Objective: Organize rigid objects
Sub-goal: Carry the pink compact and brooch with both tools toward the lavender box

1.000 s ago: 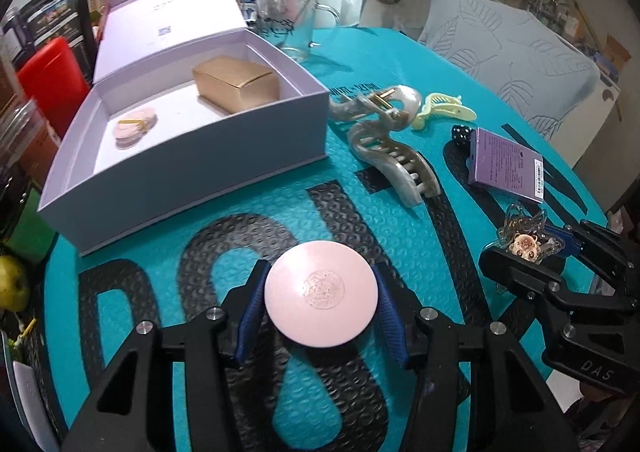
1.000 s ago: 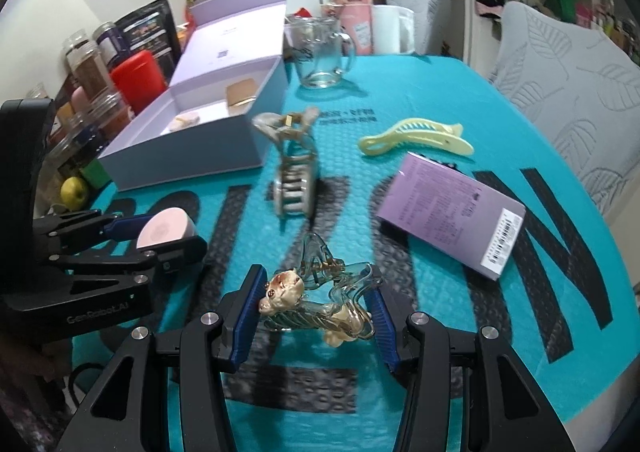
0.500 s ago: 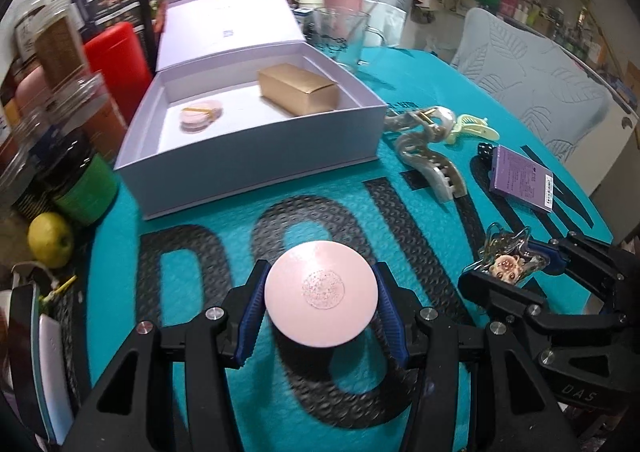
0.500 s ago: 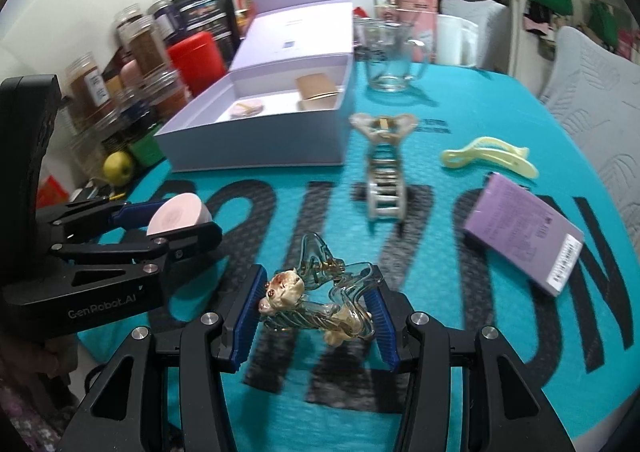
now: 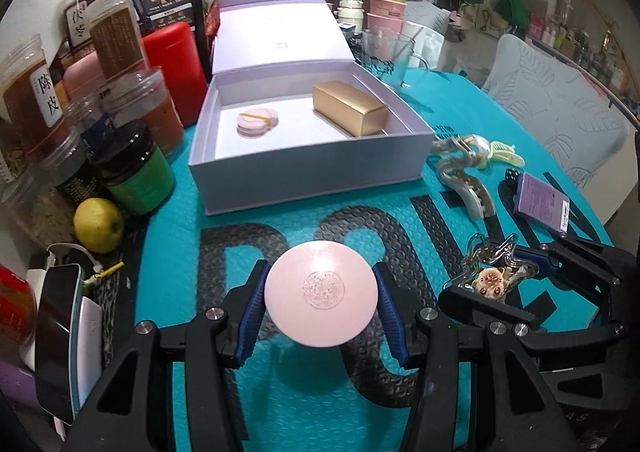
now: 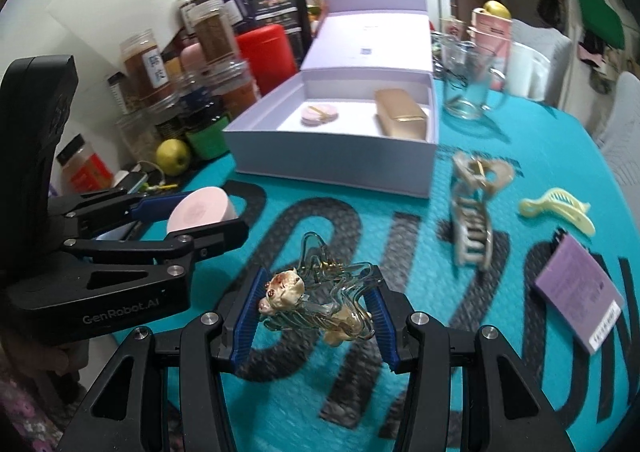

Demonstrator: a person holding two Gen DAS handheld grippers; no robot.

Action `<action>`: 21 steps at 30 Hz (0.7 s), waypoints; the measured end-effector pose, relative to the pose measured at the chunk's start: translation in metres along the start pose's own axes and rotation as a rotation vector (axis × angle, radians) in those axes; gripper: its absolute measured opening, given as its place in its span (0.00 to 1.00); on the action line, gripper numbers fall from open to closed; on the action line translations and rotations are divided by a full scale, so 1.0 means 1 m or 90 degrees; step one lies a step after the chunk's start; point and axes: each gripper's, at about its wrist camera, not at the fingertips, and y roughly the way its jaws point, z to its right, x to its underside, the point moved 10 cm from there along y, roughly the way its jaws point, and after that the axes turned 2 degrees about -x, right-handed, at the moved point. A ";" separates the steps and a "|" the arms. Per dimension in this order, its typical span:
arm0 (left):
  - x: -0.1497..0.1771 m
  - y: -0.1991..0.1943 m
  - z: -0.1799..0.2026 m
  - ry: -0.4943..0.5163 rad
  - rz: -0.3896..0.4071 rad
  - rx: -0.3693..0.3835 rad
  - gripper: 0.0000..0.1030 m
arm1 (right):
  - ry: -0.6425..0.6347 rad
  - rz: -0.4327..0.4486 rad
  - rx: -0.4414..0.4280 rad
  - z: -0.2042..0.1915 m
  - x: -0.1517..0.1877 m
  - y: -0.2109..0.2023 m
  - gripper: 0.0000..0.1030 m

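2 things are held above the teal mat [image 5: 304, 392]: a round pink compact [image 5: 321, 293] clenched between the blue pads of the left gripper [image 5: 321, 294], and a clear wavy hair claw [image 6: 320, 302] with a small cream figure on it, clamped in the right gripper [image 6: 316, 308]. Both are lifted clear of the mat, side by side, the compact to the left of the claw. From the right wrist view the compact [image 6: 198, 210] shows edge-on in the left tongs.

Beyond them stands an open lilac box [image 5: 304, 168], its lid tilted up behind. Inside lie 2 things, well apart: a pink heart-shaped piece [image 5: 256, 122] towards the left and a gold carton [image 5: 350, 108] at the right wall.

Right of the box, 3 more things rest on the mat: a beige hair claw [image 6: 474, 208], a pale yellow clip [image 6: 558, 208] and a purple packet [image 6: 580, 290]. A glass mug [image 6: 468, 86] stands behind them.

Left of the box, off the mat, jars [image 5: 116, 64] and a red canister [image 5: 174, 68] crowd together, with a yellow-green fruit [image 5: 98, 225] in front.
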 end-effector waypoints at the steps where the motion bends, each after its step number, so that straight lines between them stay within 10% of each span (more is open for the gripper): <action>1: -0.001 0.000 -0.001 -0.002 0.001 0.000 0.49 | -0.002 0.001 -0.001 -0.001 -0.002 0.000 0.48; 21: -0.070 0.018 -0.012 0.015 0.037 0.014 0.49 | -0.058 0.027 0.013 0.007 -0.076 0.009 0.48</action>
